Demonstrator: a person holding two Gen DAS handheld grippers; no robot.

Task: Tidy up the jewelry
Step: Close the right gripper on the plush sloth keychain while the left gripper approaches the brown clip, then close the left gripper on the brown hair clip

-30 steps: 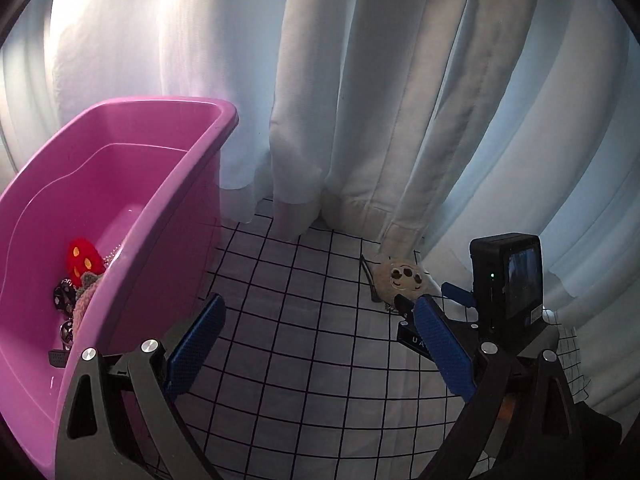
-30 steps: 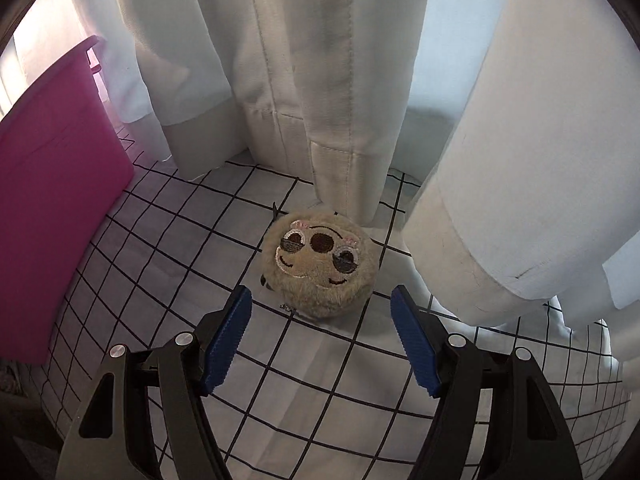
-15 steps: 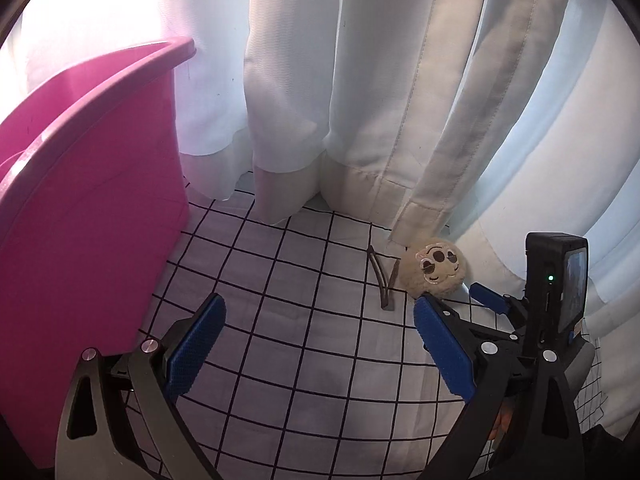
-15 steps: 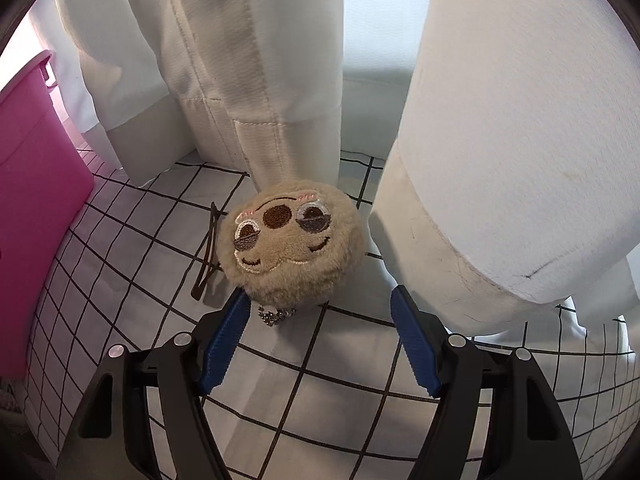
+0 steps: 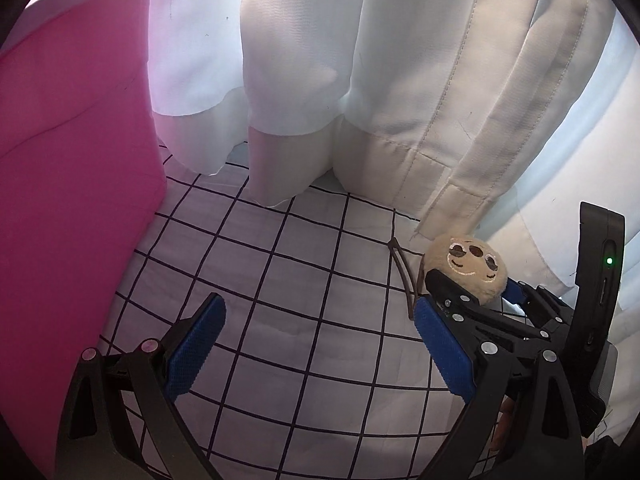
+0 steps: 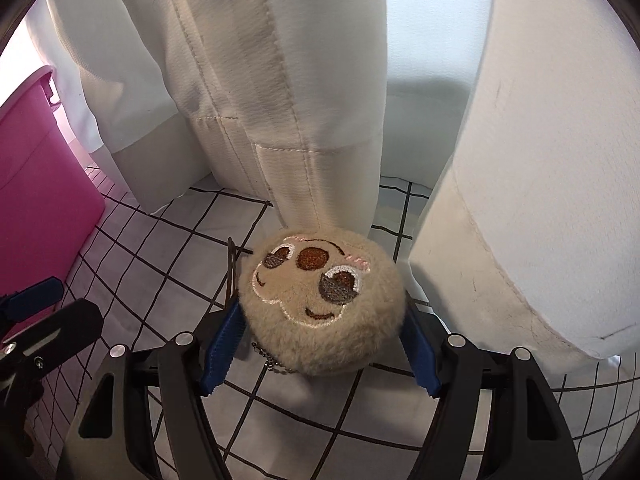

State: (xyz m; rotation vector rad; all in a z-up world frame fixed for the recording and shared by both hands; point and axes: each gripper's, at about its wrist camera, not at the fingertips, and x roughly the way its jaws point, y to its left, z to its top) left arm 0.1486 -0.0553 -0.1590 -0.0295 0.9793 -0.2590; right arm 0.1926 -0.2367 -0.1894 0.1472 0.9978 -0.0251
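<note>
A round tan plush charm (image 6: 320,300) with an embroidered face and a small ball chain lies on the white grid cloth (image 6: 160,248) at the foot of the curtain. My right gripper (image 6: 320,344) is open, its blue pads on either side of the plush, close to or touching it. The plush also shows in the left wrist view (image 5: 468,268), with the right gripper around it. A thin dark hair clip (image 5: 404,276) lies just left of it. My left gripper (image 5: 316,344) is open and empty above the cloth. The pink bin (image 5: 68,200) stands at the left.
White curtains (image 5: 360,80) hang down to the cloth behind everything, their hems (image 6: 304,184) touching the plush. The pink bin also shows at the left edge of the right wrist view (image 6: 36,184).
My right gripper has moved forward until its pads flank the plush. My left gripper has swung right and lower, so the bin's inside is out of view.
</note>
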